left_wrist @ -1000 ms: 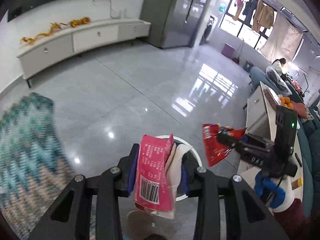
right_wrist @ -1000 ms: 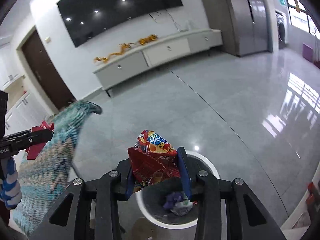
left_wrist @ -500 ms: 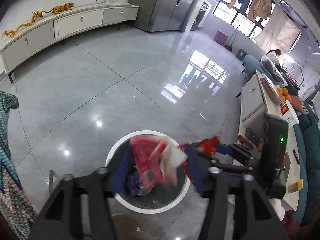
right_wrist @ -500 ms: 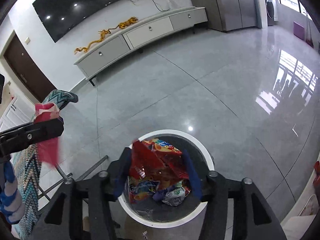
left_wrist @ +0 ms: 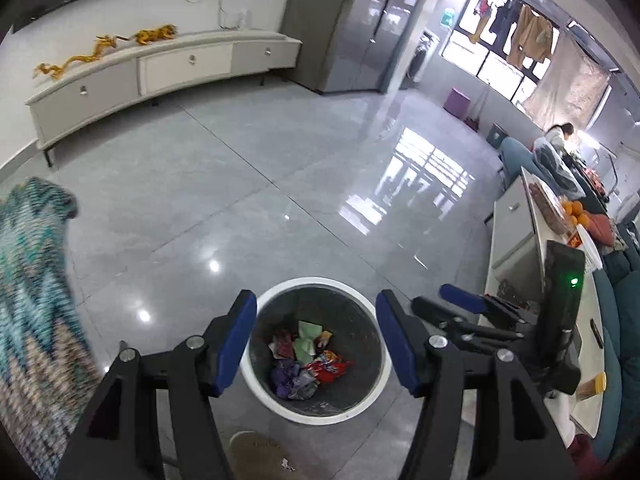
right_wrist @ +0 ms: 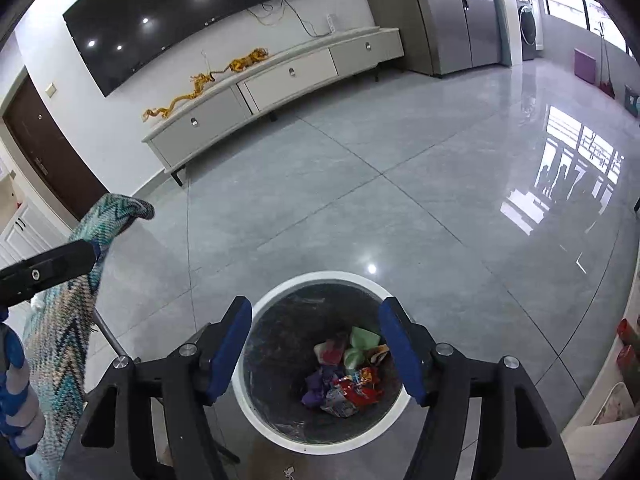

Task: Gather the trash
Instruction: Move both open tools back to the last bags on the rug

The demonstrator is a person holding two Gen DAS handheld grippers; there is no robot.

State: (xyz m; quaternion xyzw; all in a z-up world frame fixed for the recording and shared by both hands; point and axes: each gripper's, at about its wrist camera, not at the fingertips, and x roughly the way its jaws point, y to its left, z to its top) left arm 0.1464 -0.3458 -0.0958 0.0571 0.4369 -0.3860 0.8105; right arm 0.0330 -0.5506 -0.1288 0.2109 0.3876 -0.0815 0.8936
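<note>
A round trash bin with a white rim stands on the grey tile floor, also in the right wrist view. Crumpled wrappers lie at its bottom; they also show in the right wrist view. My left gripper is open and empty, directly above the bin. My right gripper is open and empty above the bin too; it shows at the right of the left wrist view.
A chevron-patterned blanket hangs at the left, also in the right wrist view. A long white TV cabinet lines the far wall. A white table with oranges stands at the right.
Both grippers opened and dropped their wrappers into the bin: the pink packet from the left, the red snack bag from the right. Both now hover empty over it.
</note>
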